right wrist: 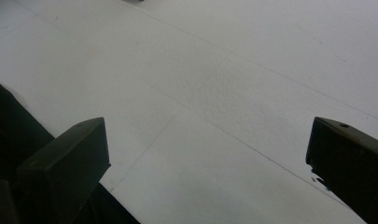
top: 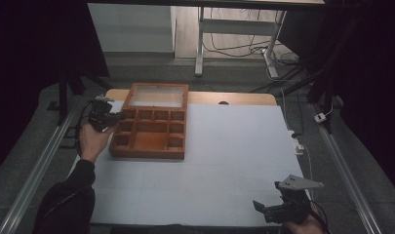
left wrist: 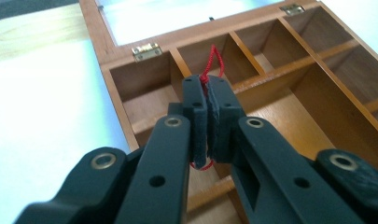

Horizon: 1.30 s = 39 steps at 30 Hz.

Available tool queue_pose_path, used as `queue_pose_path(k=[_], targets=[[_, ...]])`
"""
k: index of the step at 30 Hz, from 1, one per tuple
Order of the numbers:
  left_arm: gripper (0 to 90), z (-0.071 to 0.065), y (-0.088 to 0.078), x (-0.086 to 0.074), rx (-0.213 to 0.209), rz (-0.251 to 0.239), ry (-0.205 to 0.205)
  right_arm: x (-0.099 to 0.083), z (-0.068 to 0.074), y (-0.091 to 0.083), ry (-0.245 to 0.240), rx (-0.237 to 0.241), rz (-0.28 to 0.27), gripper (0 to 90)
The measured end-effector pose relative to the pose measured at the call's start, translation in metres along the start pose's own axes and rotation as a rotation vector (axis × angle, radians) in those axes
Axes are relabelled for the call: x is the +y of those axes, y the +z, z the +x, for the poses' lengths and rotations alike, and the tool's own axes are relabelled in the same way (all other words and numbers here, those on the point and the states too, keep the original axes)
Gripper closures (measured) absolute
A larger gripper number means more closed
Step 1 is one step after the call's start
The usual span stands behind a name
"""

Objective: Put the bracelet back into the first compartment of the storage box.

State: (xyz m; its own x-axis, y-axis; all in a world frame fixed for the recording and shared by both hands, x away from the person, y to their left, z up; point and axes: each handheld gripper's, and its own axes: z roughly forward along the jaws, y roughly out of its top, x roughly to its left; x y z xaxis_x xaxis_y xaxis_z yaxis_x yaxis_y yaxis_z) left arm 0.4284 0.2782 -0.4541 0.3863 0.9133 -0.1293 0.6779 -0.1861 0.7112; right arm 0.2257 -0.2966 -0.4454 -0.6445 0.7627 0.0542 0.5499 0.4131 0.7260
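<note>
Nearest us, at the table's near right corner, our right gripper (top: 278, 210) hovers with its jaws spread wide over the bare white table cover (top: 224, 156). Our left gripper (left wrist: 207, 116) has its jaws pinched tight on a thin red string (left wrist: 210, 70) (one loop pokes out above the pads) over the left side of the open, compartmented brown wooden box (top: 151, 129).

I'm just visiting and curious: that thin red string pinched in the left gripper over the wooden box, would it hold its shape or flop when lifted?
Probably floppy: the red string curls in a loose loop above the left gripper, whose jaws are shut on it. It looks very thin, so likely very light. It might slip free, since little of it is pinched over the wooden box.
</note>
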Motion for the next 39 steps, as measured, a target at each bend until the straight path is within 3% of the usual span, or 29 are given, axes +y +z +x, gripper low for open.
queue_pose_path(k=[8, 20, 25, 39], targets=[[86.1, 0.009, 0.011, 0.010, 0.010, -0.004, 0.000, 0.000, 0.000, 0.000, 0.005, 0.000, 0.002, 0.0], [86.0, 0.016, 0.030, 0.020, 0.021, -0.001, 0.033, 0.000, -0.001, 0.000, 0.008, -0.003, 0.001, 0.0], [86.0, 0.020, 0.038, 0.021, 0.006, -0.013, 0.008, 0.000, -0.001, 0.000, 0.008, -0.002, 0.001, 0.0], [85.9, 0.029, 0.063, 0.010, 0.039, 0.065, -0.014, -0.001, -0.001, -0.001, 0.007, -0.001, -0.006, 0.0]])
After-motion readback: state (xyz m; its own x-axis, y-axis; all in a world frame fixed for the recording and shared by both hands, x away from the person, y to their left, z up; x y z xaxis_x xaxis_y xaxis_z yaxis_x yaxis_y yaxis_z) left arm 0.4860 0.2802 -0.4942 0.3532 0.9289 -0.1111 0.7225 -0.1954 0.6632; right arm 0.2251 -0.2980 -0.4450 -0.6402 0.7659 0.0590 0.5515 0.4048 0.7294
